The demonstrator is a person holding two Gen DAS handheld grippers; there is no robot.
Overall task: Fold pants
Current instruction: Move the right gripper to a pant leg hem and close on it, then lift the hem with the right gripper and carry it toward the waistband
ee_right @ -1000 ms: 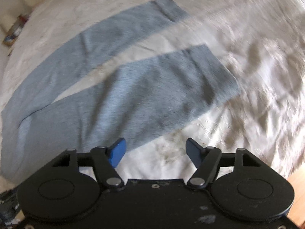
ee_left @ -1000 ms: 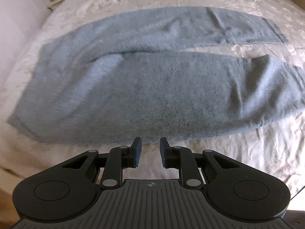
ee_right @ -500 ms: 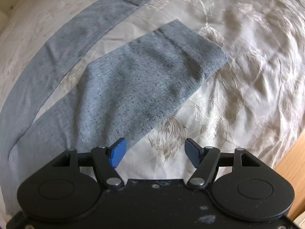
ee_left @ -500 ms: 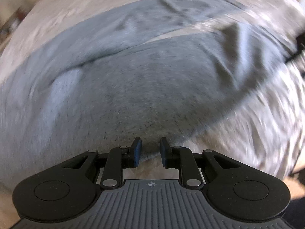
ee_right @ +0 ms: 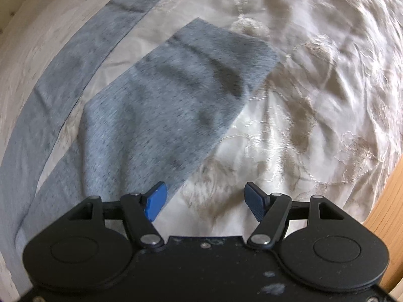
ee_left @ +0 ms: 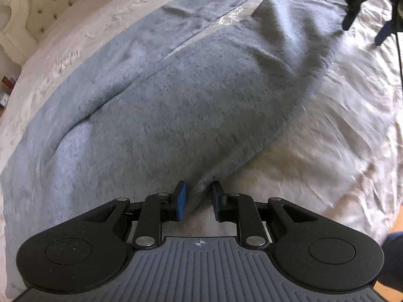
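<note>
The gray pants (ee_left: 156,95) lie flat on the bed (ee_left: 340,130), legs apart, with no fold made yet. The left gripper (ee_left: 197,196) has a small gap, with the cloth's edge between its jaws. The right gripper (ee_right: 205,198) is wide open and holds nothing.

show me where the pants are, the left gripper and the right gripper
pants (ee_left: 176,95), left wrist view, middle of the near leg.
left gripper (ee_left: 199,197), left wrist view, gap between its fingertips.
right gripper (ee_right: 205,200), right wrist view, gap between its open fingertips.
</note>
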